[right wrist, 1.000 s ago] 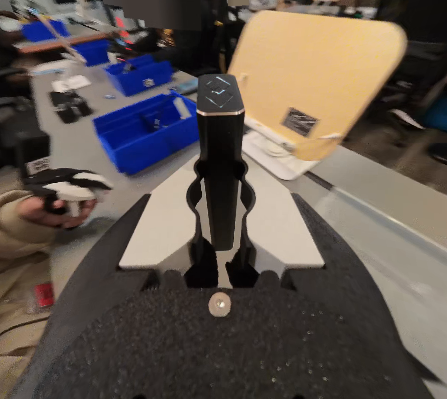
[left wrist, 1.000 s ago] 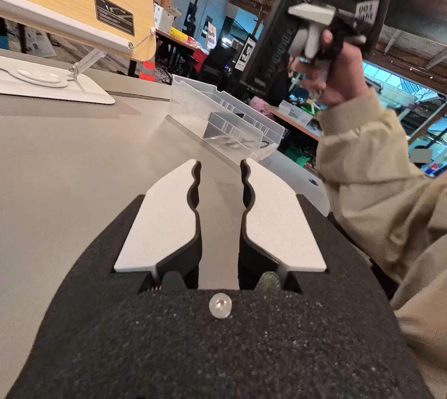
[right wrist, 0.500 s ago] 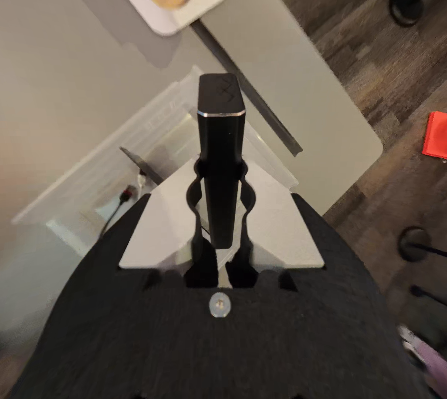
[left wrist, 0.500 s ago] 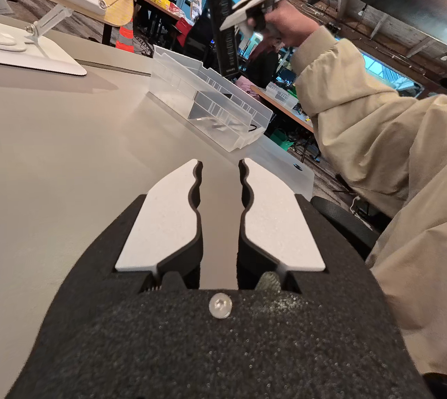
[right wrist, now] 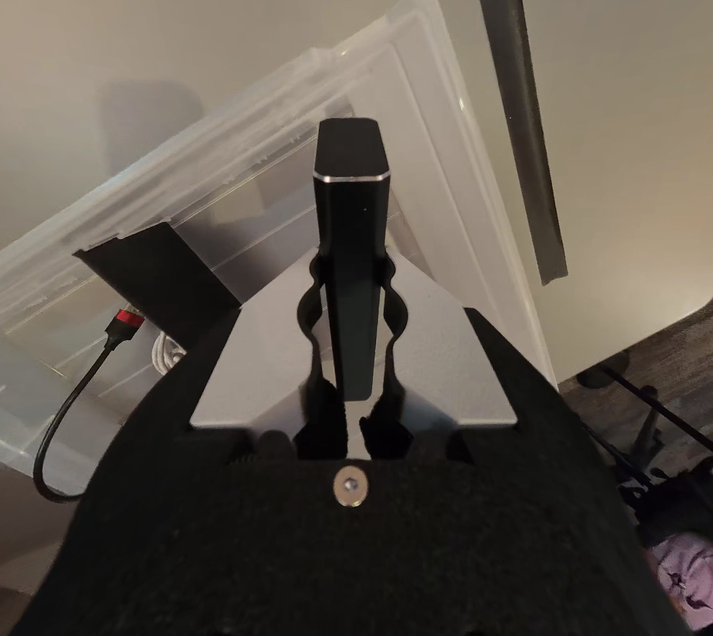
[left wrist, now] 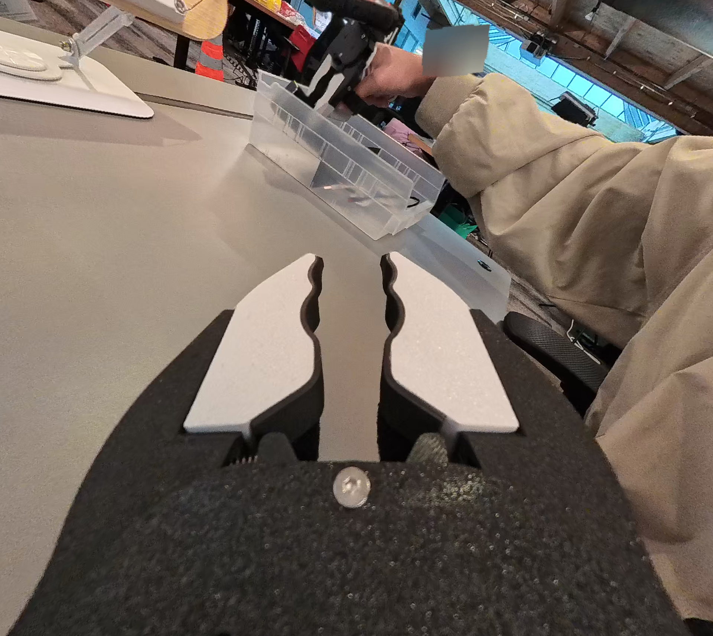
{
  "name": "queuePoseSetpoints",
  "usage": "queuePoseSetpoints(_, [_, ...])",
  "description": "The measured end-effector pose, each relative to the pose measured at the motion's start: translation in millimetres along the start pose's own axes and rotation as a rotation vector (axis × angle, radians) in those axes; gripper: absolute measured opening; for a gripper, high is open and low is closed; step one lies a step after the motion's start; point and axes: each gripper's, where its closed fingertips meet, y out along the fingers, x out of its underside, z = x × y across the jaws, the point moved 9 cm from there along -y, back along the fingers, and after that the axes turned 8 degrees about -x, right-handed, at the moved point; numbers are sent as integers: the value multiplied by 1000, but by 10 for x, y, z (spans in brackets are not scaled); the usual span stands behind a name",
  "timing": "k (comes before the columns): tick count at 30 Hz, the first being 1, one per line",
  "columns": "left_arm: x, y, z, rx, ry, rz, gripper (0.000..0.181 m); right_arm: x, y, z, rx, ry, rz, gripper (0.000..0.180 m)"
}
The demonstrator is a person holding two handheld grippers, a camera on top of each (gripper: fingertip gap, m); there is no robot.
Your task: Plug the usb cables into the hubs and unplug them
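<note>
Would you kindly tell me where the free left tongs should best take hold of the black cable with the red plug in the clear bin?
I would grip the red plug, coming from above across its narrow sides. It is rigid and lies exposed in the clear bin, beside the black divider, while the black cable is thin and limp. The left tongs are open and empty.

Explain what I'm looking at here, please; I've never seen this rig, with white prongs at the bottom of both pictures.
No robot: a person holds hand-operated tongs in each hand, each carrying a camera looking along its prongs. The left view shows the left tongs open and empty above a grey table. Farther off, the person's hand holds the other tool over a clear plastic organiser box. The right view looks down from there: the right tongs are shut on a black USB hub. In the box lie a black cable with a red plug, a coiled white cable and another black block.
</note>
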Motion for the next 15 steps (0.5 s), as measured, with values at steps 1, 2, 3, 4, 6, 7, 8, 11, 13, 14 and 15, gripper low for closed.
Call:
queuePoseSetpoints(1, [1, 3, 2, 1, 1, -2, 30, -13, 17, -2, 1, -6, -8, 27])
queuePoseSetpoints(2, [3, 6, 6, 1, 4, -3, 30, -27, 38, -5, -2, -10, -12, 27])
queuePoseSetpoints(3, [4, 8, 10, 0, 9, -5, 30, -40, 63, -9, -4, -18, -13, 27])
queuePoseSetpoints(4, [8, 12, 15, -1, 14, -9, 30, -51, 90, -11, -4, -26, -13, 27])
queuePoseSetpoints(6, [14, 19, 22, 1, 21, -15, 30, -55, 140, -3, -4, -25, -21, 27])
queuePoseSetpoints(7, [16, 21, 25, 2, 22, -17, 30, -50, 172, -7, -10, -30, -24, 27])
queuePoseSetpoints(8, [17, 22, 25, 0, 23, -18, 30, -43, 210, -13, -16, -32, -29, 27])
queuePoseSetpoints(11, [16, 18, 18, -8, 25, -21, 30, 17, 375, -28, -34, -34, -68, 26])
queuePoseSetpoints(13, [18, 19, 11, -10, 20, -24, 30, 29, 395, -8, -42, -6, -17, 26])
queuePoseSetpoints(14, [20, 20, 9, -9, 17, -27, 30, 44, 396, 2, -55, 15, 9, 26])
queuePoseSetpoints(15, [22, 21, 8, -10, 15, -30, 30, 60, 396, 14, -69, 37, 35, 26])
